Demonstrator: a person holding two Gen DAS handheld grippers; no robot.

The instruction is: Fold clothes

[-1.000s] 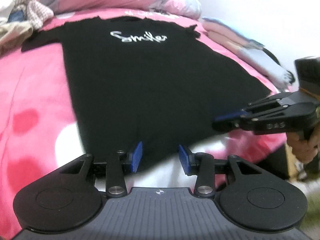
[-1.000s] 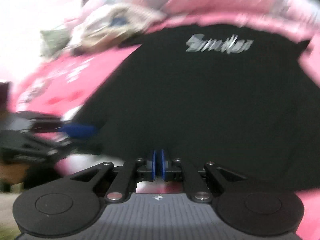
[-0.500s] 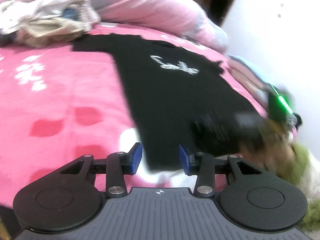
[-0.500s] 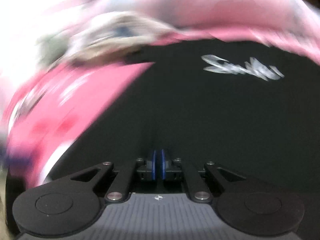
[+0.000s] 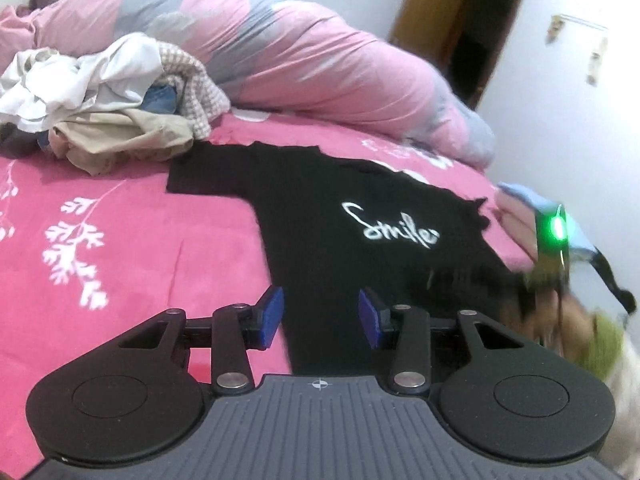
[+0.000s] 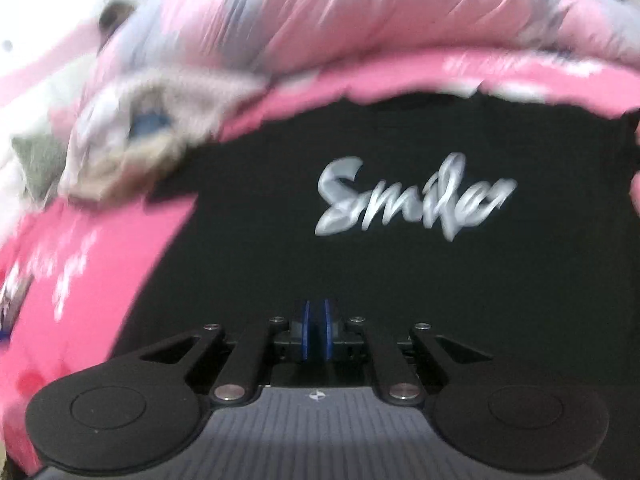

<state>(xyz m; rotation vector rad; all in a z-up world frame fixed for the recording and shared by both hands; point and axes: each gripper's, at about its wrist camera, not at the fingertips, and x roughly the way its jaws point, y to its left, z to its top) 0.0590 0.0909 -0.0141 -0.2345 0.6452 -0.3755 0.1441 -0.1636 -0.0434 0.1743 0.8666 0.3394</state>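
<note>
Here black T-shirt [image 5: 340,216] flat, pink sheet [image 5: 120,240] bare beside; left tool [image 5: 320,316] open, right tool [image 6: 316,330] closed, empty.

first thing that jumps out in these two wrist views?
The black T-shirt with white "Smile" lettering, spread flat on the hot-pink floral bedsheet, fills the middle of both views. Behind it lie a heap of unfolded clothes at far left and a rolled pink-and-grey duvet along the back. In the left wrist view, a green light glows at the right edge.
</note>
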